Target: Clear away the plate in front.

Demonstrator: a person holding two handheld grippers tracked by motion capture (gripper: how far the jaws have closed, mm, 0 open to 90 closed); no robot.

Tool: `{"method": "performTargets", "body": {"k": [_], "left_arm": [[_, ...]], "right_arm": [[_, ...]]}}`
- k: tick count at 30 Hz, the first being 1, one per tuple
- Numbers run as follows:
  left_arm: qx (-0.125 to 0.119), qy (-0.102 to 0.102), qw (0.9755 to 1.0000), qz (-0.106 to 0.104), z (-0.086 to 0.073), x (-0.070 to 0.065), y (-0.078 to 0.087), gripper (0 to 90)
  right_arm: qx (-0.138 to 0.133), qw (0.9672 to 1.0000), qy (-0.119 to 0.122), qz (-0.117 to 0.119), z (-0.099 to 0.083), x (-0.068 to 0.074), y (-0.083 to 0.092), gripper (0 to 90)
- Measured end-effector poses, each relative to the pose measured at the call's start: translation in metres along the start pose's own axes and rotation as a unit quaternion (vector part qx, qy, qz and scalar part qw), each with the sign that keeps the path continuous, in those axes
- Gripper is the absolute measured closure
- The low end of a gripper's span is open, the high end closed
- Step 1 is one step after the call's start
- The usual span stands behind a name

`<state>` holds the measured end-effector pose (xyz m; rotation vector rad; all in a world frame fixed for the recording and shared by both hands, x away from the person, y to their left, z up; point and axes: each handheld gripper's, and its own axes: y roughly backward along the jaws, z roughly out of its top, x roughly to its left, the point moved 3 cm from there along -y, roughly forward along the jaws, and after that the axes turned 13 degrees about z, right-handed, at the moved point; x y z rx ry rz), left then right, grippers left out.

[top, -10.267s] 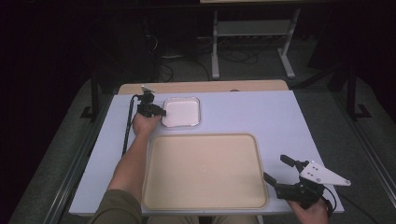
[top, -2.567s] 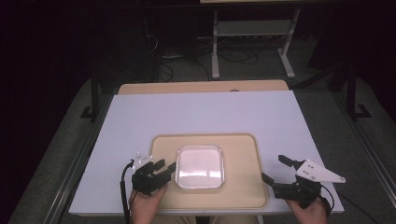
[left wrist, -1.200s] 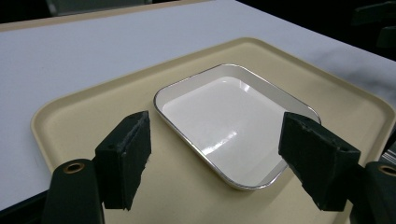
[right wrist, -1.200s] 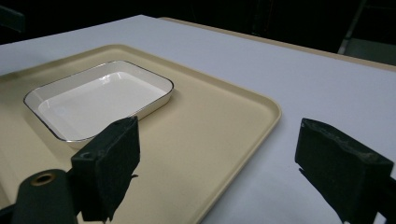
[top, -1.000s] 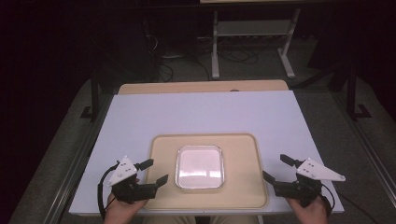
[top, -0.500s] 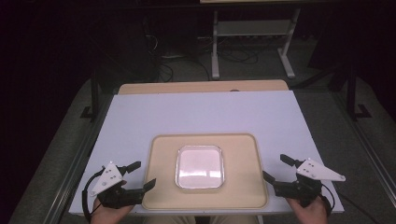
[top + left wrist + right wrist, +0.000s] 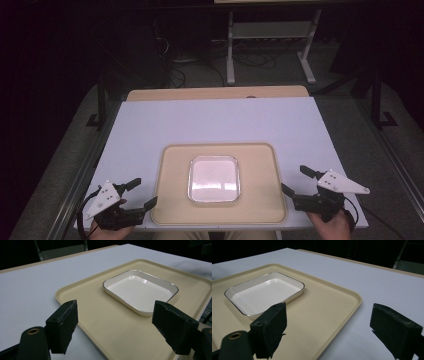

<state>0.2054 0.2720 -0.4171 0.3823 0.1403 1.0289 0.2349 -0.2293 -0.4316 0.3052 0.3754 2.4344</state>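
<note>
Left gripper [image 7: 138, 192] at tray's [image 7: 170, 210] near-left corner, right gripper [image 7: 298, 181] beside its right edge, both fingers apart, empty

White-topped table [image 7: 215, 120] with a tan wooden strip along its far edge. Directly on top, near the front edge and centred, a beige tray [image 7: 172, 200], lying flat. On that tray, about mid-way across, a white square dish [image 7: 214, 179].
</note>
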Motion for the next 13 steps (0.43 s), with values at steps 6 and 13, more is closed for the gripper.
{"method": "performTargets", "body": {"k": [6,13], "left_arm": [[-0.008,0.007,0.9999,0.001,0.0008,0.002,0.0004,19.7],[-0.007,0.009,0.9999,0.005,0.0,0.0042,-0.0015,19.5]], "right_arm": [[0.005,0.9999,0.006,0.006,0.0002,0.002,-0.0025,13.1],[0.008,0.9999,0.006,0.009,-0.0002,0.0014,-0.0044,13.2]]}}
